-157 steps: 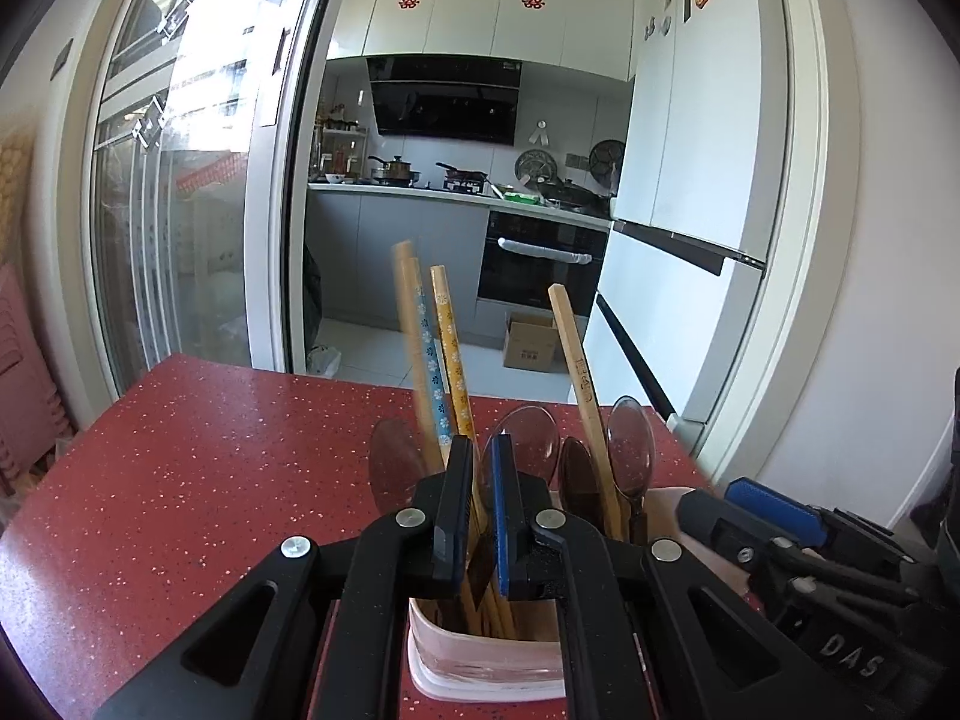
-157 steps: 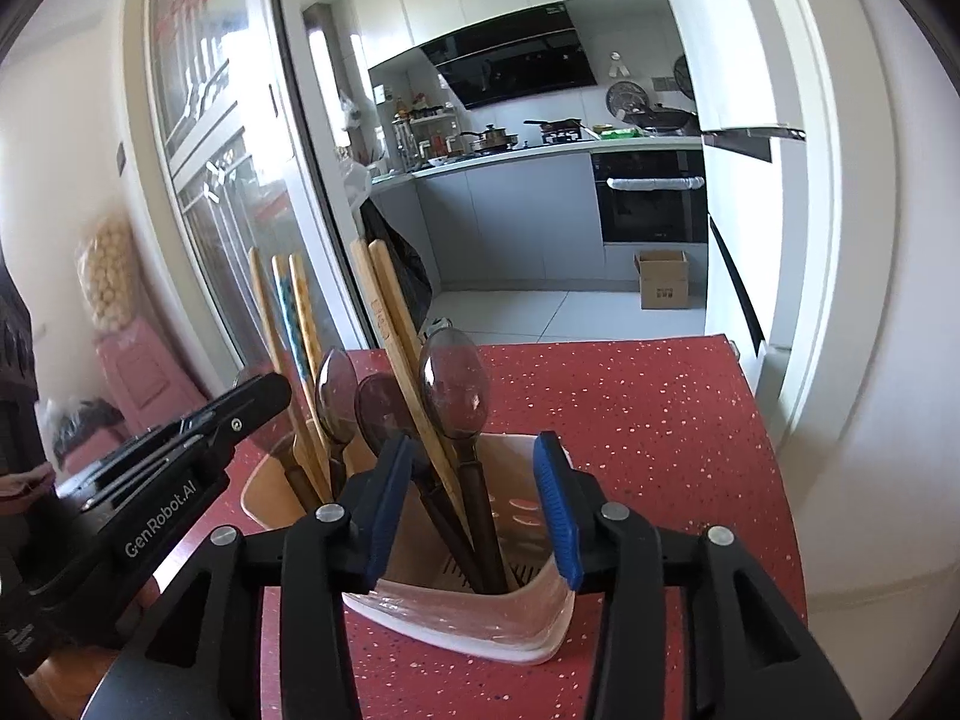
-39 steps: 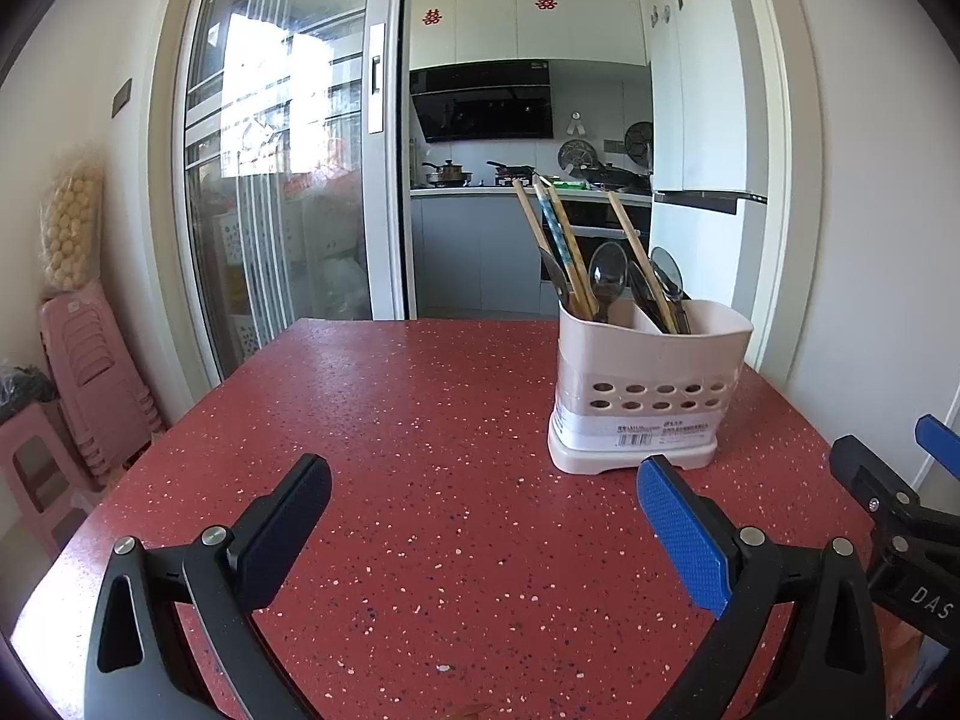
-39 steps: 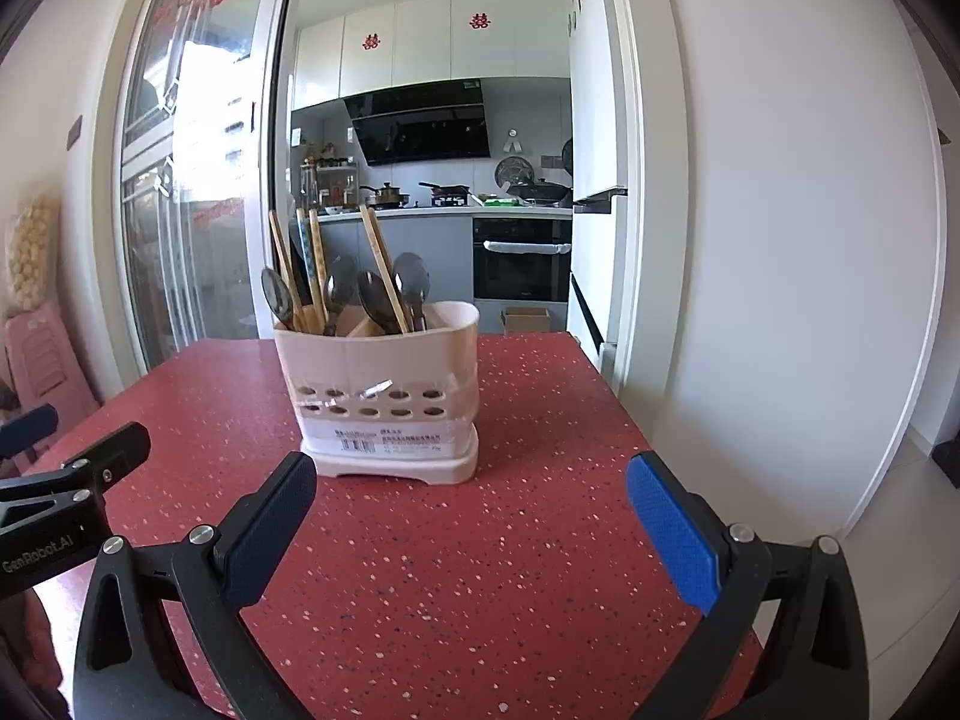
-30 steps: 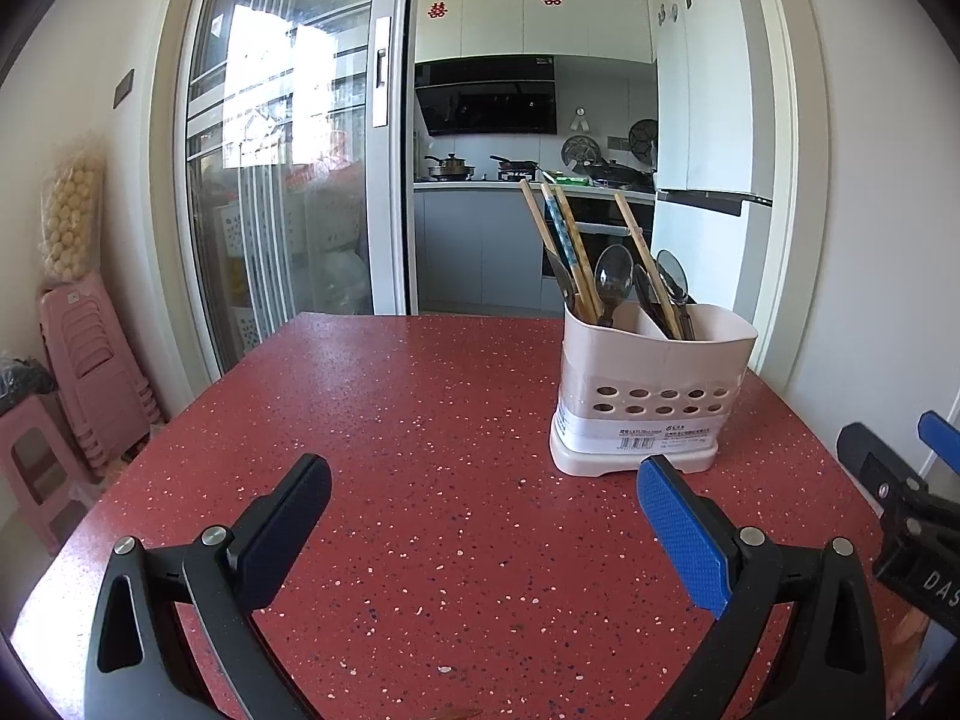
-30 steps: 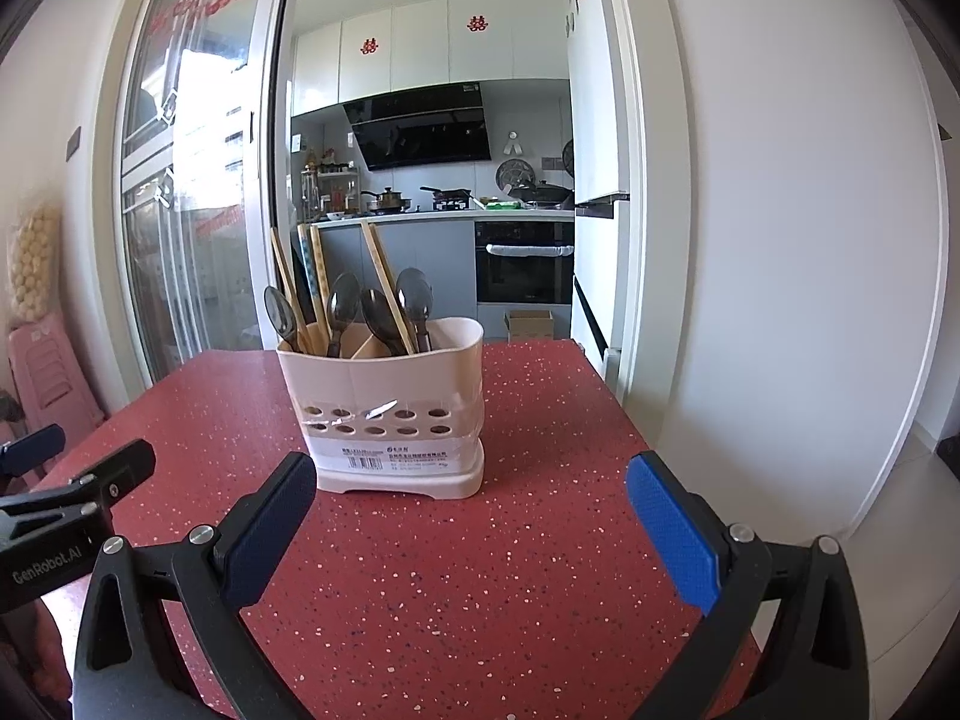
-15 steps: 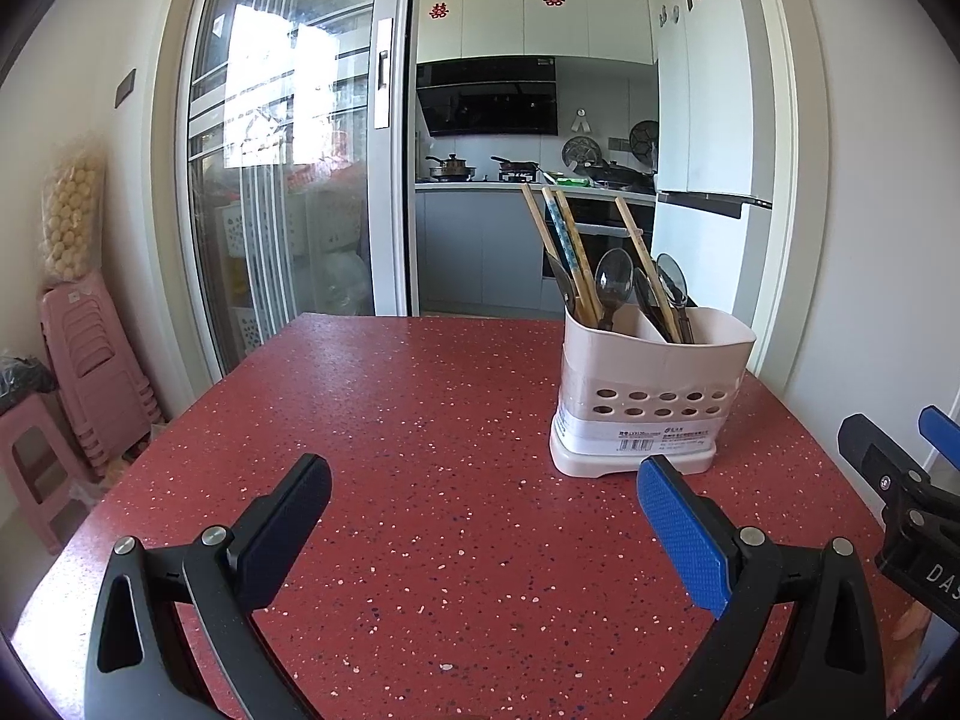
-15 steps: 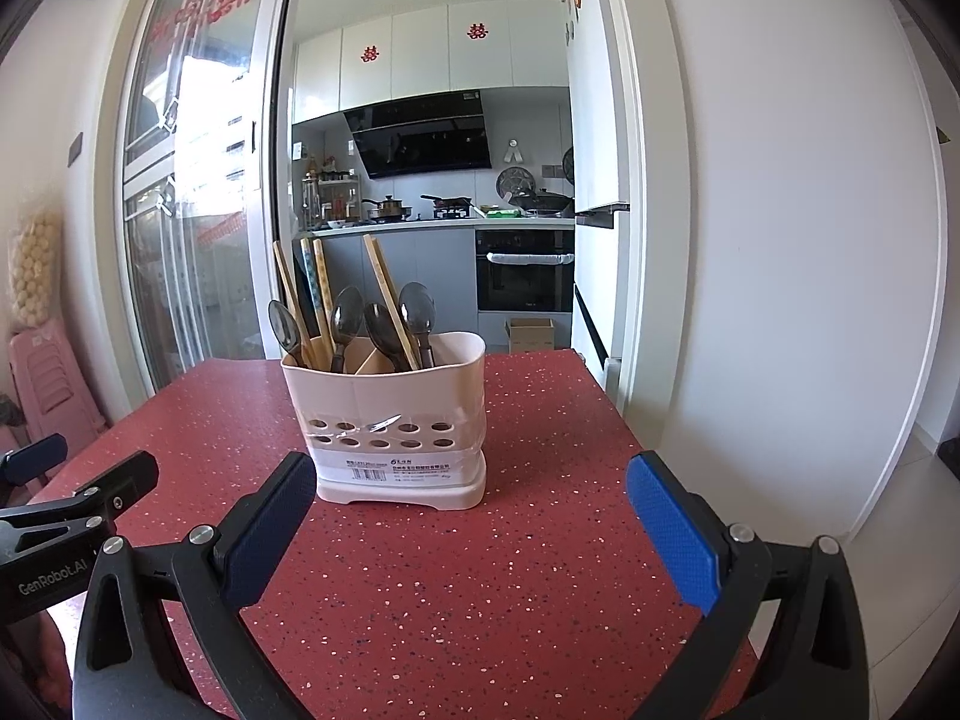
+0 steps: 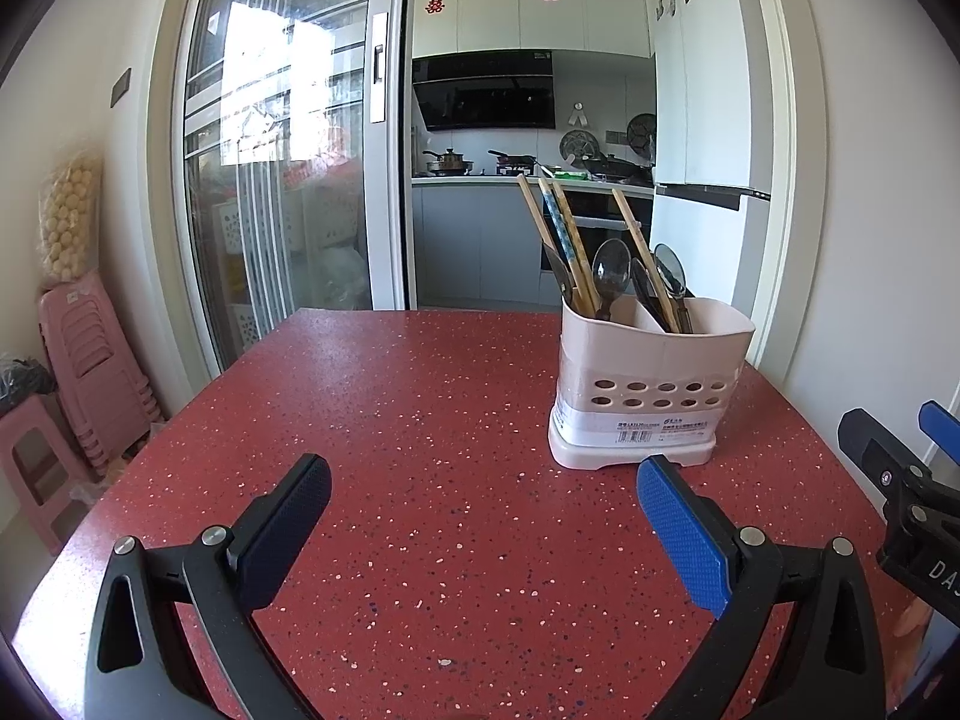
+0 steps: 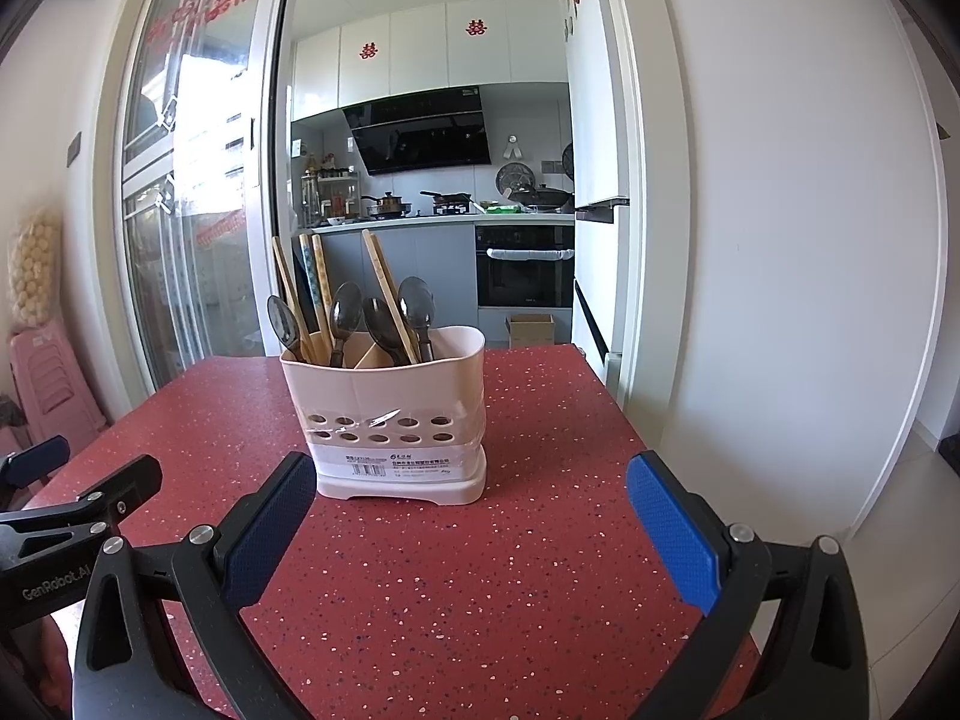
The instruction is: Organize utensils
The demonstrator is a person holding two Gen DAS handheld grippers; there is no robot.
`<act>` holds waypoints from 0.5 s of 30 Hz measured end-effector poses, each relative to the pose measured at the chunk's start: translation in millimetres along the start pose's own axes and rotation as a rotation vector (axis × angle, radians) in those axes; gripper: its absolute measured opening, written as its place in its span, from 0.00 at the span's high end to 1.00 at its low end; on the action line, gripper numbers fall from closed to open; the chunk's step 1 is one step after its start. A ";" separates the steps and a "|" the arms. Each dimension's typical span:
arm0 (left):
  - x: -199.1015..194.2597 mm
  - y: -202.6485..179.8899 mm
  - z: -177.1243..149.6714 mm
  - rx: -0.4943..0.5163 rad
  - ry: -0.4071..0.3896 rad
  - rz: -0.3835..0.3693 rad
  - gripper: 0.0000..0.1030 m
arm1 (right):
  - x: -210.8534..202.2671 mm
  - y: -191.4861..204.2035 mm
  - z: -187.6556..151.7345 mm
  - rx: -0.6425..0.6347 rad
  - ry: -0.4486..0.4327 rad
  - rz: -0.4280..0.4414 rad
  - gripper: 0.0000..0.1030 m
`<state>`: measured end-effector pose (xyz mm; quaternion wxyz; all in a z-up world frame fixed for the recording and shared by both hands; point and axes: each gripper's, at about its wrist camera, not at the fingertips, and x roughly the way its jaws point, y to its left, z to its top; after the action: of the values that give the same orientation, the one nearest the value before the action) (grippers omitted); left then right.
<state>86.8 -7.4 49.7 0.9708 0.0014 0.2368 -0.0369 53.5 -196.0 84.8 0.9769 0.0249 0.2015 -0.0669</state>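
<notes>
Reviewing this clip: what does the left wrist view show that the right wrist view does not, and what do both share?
Only the left wrist view shows the pink stool beside the stacked pink chairs, plus the open left gripper up close. Only the right wrist view shows the cardboard box on the kitchen floor and the open right gripper up close. Both show the pink utensil holder with chopsticks and spoons, standing on the red table.

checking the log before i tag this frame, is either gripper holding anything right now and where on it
Nothing is held. The left gripper and right gripper are both wide open above the red table, short of the utensil holder.
</notes>
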 end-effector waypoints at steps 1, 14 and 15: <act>0.3 0.0 -0.2 0.000 0.001 0.000 0.00 | 0.2 0.5 0.0 0.000 0.000 0.002 0.00; 1.6 -0.9 -1.1 0.001 0.003 0.002 0.00 | -0.3 1.6 -1.6 0.002 0.007 0.005 0.00; 2.2 -0.8 -1.4 0.001 0.004 0.002 0.00 | -0.2 1.5 -1.5 0.002 0.009 0.006 0.00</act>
<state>88.0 -8.3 47.4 0.9704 0.0022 0.2387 -0.0362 52.9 -194.4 83.5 0.9761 0.0268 0.2058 -0.0639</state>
